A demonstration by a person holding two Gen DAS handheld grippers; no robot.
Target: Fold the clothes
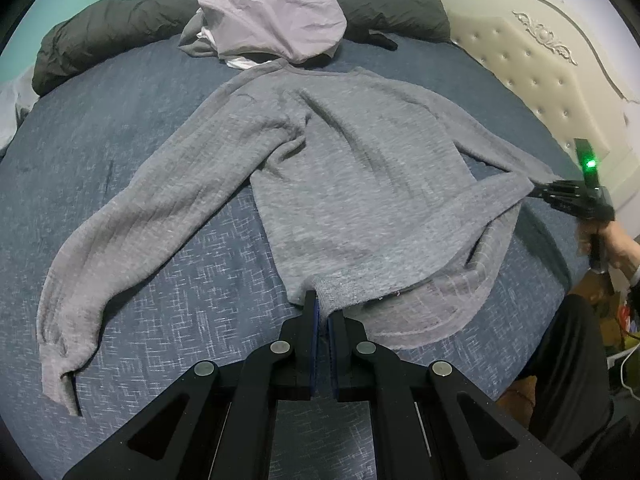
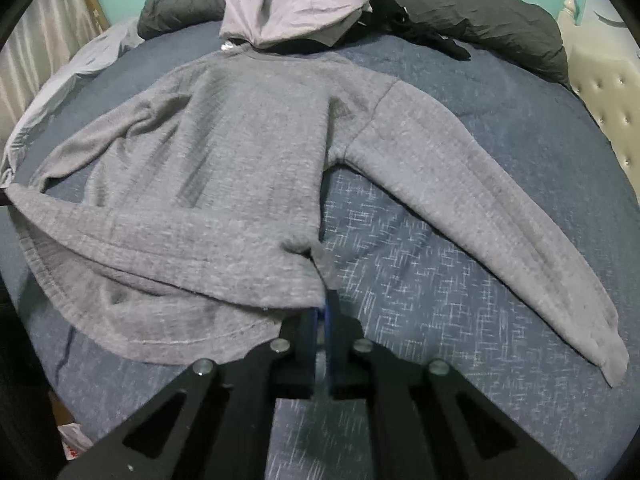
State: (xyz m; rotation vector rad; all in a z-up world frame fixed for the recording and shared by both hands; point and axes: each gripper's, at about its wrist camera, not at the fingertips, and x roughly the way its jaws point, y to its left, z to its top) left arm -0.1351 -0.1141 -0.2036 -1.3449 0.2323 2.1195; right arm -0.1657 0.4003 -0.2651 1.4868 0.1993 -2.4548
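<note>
Left wrist view: camera sits just behind the left gripper (image 1: 323,312), low over the near edge of the bed (image 1: 120,128), tilted steeply down and facing the far wall. Gripper arms fill the bottom of frame; sweater (image 1: 352,184) close, mid-frame. Right gripper (image 1: 538,192) shows at right edge.

Right wrist view: same arrangement behind the right gripper (image 2: 323,308), equally near, facing the same way, seemingly from the other side of the sweater (image 2: 224,168).

Shared: sweater, bed (image 2: 480,264), clothes pile (image 1: 272,16) (image 2: 304,0) at top centre, dark duvet (image 1: 112,32) (image 2: 500,12), headboard (image 1: 532,80) (image 2: 604,96) at right.
</note>
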